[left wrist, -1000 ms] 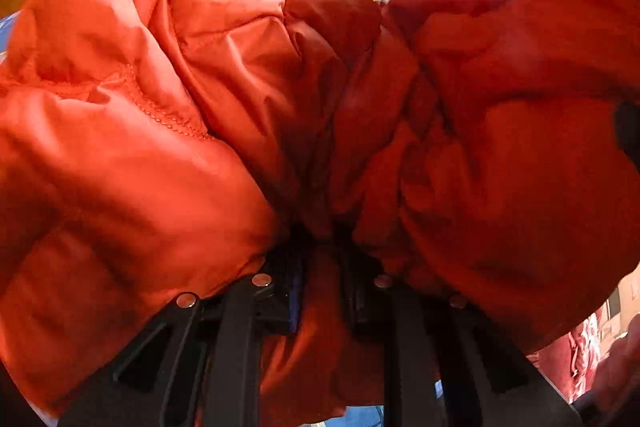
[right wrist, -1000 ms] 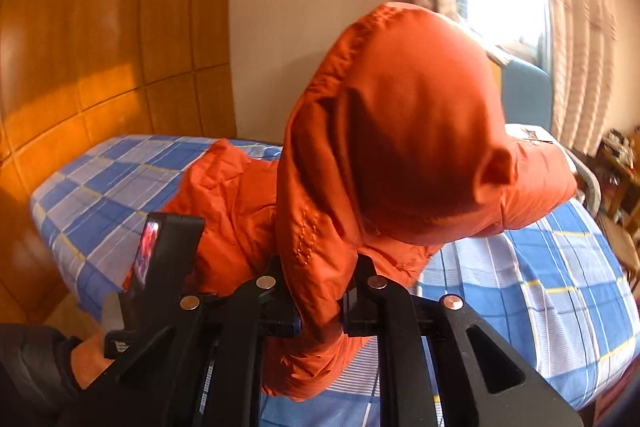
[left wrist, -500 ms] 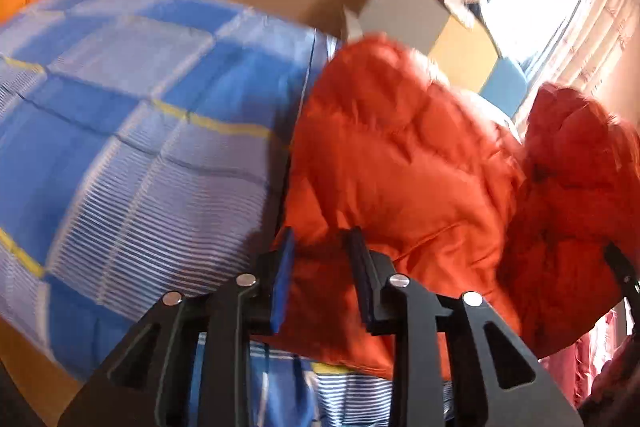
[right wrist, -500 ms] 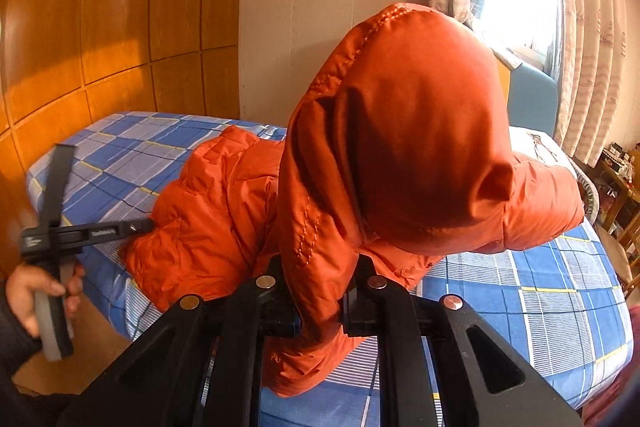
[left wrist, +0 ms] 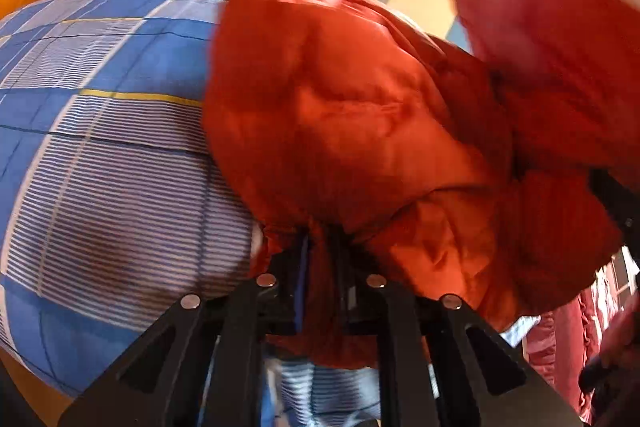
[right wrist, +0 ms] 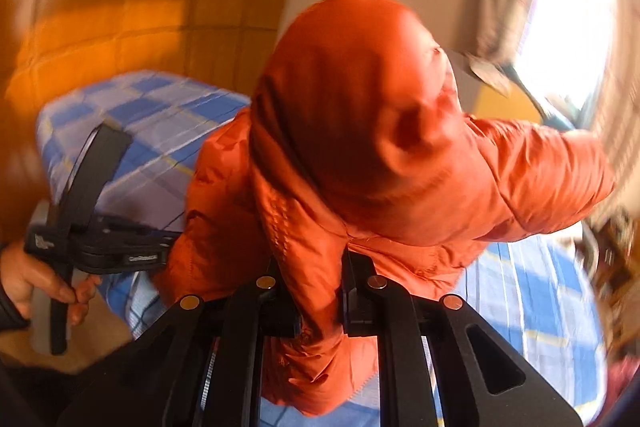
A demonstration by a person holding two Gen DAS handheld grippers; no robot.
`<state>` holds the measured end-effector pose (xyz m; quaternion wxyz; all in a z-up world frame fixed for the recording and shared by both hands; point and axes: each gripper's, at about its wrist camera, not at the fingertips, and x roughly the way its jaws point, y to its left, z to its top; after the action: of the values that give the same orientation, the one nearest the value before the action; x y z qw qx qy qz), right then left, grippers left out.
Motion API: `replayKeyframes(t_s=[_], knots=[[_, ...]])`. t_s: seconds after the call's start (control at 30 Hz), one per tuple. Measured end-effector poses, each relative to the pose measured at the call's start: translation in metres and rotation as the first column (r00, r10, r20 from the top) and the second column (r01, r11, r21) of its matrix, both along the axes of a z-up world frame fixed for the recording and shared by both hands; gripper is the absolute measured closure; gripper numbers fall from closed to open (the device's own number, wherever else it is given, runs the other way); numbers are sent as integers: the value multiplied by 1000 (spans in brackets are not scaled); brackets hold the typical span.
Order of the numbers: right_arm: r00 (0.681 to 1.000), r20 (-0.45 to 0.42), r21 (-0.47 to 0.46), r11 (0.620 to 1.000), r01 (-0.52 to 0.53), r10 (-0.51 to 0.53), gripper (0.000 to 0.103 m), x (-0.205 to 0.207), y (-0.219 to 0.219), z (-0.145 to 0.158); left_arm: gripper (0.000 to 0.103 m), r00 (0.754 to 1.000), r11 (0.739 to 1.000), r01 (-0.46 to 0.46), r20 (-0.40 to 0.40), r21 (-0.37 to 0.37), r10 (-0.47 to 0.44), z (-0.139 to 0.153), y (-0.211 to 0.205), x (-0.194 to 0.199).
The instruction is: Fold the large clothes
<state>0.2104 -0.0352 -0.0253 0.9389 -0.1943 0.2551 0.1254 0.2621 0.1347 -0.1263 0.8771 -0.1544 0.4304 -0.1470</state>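
- the orange puffer jacket (right wrist: 360,187) hangs bunched above the blue checked bed (left wrist: 100,155), hood up, one sleeve stretched toward the window.
- the right tongs (right wrist: 320,291) pinch its near edge.
- the left tongs (left wrist: 320,267), having just been closing, pinch a fold at the jacket's left side.

You see the orange jacket (right wrist: 360,163) in puffy quilted cloth with a slight sheen. The bed (left wrist: 100,155) wears matt woven check cloth. Behind stands glossy wood panelling (right wrist: 112,7). Your tools are matt black plastic with shiny metal rivets.
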Motion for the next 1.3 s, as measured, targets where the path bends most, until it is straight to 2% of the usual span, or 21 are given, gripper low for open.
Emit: replayKeyframes(t_s=[0.13, 0.27, 0.43, 0.53, 0.6, 0.7, 0.8, 0.83, 0.93, 1.07, 1.13, 1.17, 1.2, 1.23, 1.3], knots=[[985, -45, -169, 971, -169, 164, 90, 4, 36, -21, 96, 1000, 999, 6, -15, -54, -6, -3, -1, -8], [965, -101, -253, 932, -259, 241, 90, 0, 53, -43, 96, 1000, 996, -1, -22, -84, -1, -5, 0, -17], [963, -115, -261, 928, -266, 243, 90, -2, 47, -55, 92, 999, 993, -11, -35, -120, 7, -1, 14, -30], [964, -114, -270, 927, -261, 239, 90, -1, 48, -58, 89, 999, 982, -37, -25, -184, 33, 10, 36, -41], [965, -108, -286, 922, -262, 240, 90, -1, 54, -62, 74, 999, 973, -22, 20, -231, 28, 27, 52, -50], [966, -87, -334, 906, -258, 243, 90, -6, 61, -71, 57, 996, 953, 39, 90, -301, -12, 51, 69, -61], [969, -61, -375, 894, -246, 241, 90, -10, 65, -76, 50, 991, 948, 97, 118, -304, -64, 64, 70, -62], [969, -53, -387, 890, -241, 240, 90, -14, 70, -80, 50, 990, 945, 113, 119, -307, -79, 65, 72, -46], [971, -35, -415, 880, -229, 236, 90, -20, 75, -86, 43, 989, 938, 129, 106, -323, -100, 59, 72, -43], [972, -23, -433, 875, -219, 232, 90, -28, 80, -91, 42, 988, 952, 129, 123, -278, -98, 59, 73, -51], [973, -17, -445, 870, -214, 231, 90, -31, 81, -95, 36, 984, 949, 151, 138, -275, -117, 63, 78, -59], [972, -15, -456, 864, -214, 233, 90, -32, 83, -97, 23, 980, 948, 167, 148, -270, -130, 68, 81, -63], [972, -11, -470, 857, -213, 236, 89, -33, 84, -97, 16, 978, 946, 178, 153, -269, -140, 69, 81, -66], [971, -11, -482, 850, -214, 239, 89, -35, 87, -102, 15, 974, 939, 206, 153, -276, -168, 75, 80, -68], [971, -7, -498, 841, -211, 239, 86, -34, 98, -109, 14, 969, 942, 229, 149, -244, -197, 78, 74, -60]])
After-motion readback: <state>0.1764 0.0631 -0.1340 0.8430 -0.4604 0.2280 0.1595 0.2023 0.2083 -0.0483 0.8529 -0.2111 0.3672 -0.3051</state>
